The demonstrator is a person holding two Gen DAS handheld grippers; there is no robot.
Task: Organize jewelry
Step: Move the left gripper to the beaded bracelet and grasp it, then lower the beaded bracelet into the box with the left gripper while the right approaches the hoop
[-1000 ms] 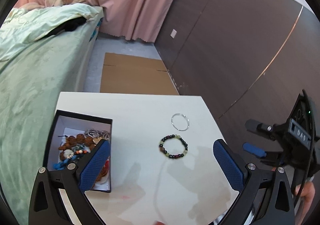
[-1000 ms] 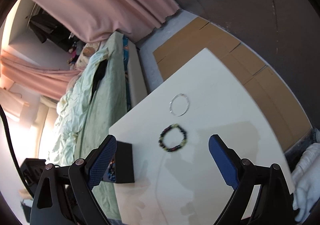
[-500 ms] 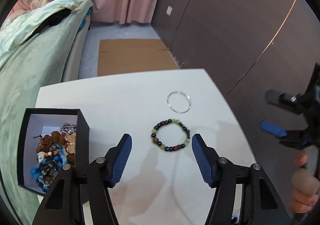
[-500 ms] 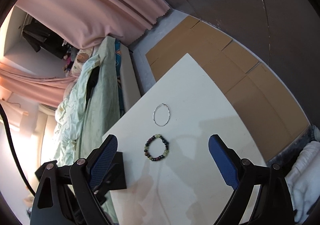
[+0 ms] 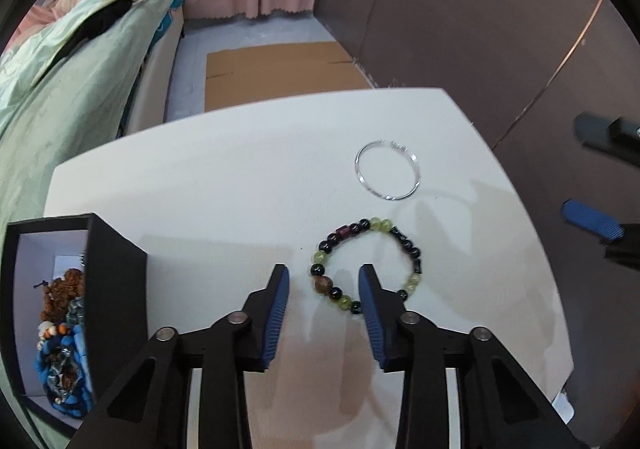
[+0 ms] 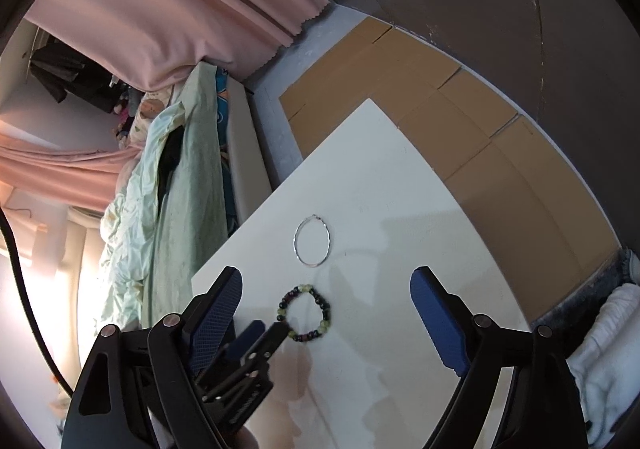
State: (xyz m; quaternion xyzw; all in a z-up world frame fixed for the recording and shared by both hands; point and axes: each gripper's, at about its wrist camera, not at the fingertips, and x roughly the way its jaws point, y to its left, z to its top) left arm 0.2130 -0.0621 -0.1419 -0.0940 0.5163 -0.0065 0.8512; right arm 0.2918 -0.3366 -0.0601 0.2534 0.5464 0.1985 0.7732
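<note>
Beaded bracelet [image 5: 366, 264]: flat on the white counter [image 5: 224, 185], its left arc between the tips of the left hand-held gripper [image 5: 323, 283].
Left hand-held gripper: fingers apart, straddling the bracelet's near-left beads, not clamped.
Right hand-held gripper [image 6: 326, 293]: wide apart, raised above the counter, holding nothing.
Silver bangle [image 5: 387, 176]: just beyond the bracelet, apart from it.
Black box [image 5: 114, 289]: at the counter's left edge, jewelry heaped inside.

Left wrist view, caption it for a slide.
Left gripper open over beaded bracelet beside silver bangle.
</note>
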